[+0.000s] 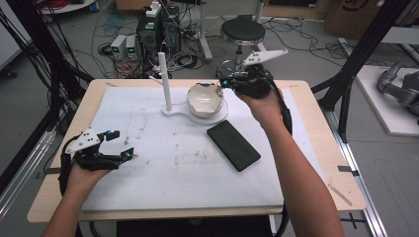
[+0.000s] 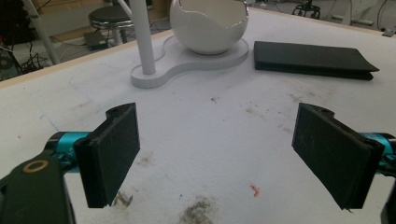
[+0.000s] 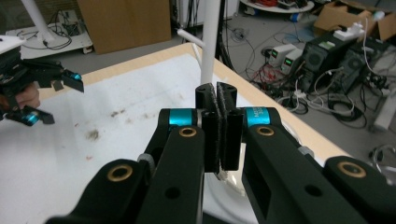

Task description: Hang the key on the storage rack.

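The wide white mat (image 1: 148, 168) lies bare across its middle and near edge, giving a gripper free passage there (only stains mark it). Toward the far edge stand the obstacles: a white upright post (image 1: 164, 81) on a flat stand base (image 1: 174, 111), with the cracked egg-shaped bowl (image 1: 205, 98) seated on that base just beside the post. A black phone (image 1: 233, 145) lies flat near the bowl, low enough to pass over.
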### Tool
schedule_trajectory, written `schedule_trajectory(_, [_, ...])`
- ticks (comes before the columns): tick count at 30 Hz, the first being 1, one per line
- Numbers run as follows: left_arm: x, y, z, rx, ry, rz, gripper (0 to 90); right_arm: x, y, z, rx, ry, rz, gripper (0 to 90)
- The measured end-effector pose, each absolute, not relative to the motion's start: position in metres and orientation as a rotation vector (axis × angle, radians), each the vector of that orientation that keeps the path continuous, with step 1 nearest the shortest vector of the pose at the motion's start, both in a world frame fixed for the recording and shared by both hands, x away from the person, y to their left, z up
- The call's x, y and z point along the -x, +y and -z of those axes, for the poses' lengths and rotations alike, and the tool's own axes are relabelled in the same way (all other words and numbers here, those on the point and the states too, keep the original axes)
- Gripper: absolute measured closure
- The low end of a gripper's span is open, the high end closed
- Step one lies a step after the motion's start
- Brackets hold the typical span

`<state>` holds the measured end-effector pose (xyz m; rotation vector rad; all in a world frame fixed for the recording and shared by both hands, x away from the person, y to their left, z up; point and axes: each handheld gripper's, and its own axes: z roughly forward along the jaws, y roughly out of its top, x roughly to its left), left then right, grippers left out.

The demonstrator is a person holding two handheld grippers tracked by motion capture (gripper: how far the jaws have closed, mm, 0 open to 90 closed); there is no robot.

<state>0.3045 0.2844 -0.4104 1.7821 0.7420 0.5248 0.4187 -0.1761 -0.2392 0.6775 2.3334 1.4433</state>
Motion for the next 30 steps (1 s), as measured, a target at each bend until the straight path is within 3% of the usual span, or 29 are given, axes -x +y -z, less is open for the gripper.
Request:
schedule_trajectory(13, [-0.305, 0.284, 0.411, -1.786, 0.739, -0.526, 15.0, -0.451, -0.090, 0.218, -0.544, 2.456, -1.405, 90.0])
schedule_trajectory(30, [-0.304, 0.285, 0.411, -1.782, 0.745, -0.523, 15.0, -0.488, -0.007, 0.242, -0.516, 2.561, -1.351, 90.0])
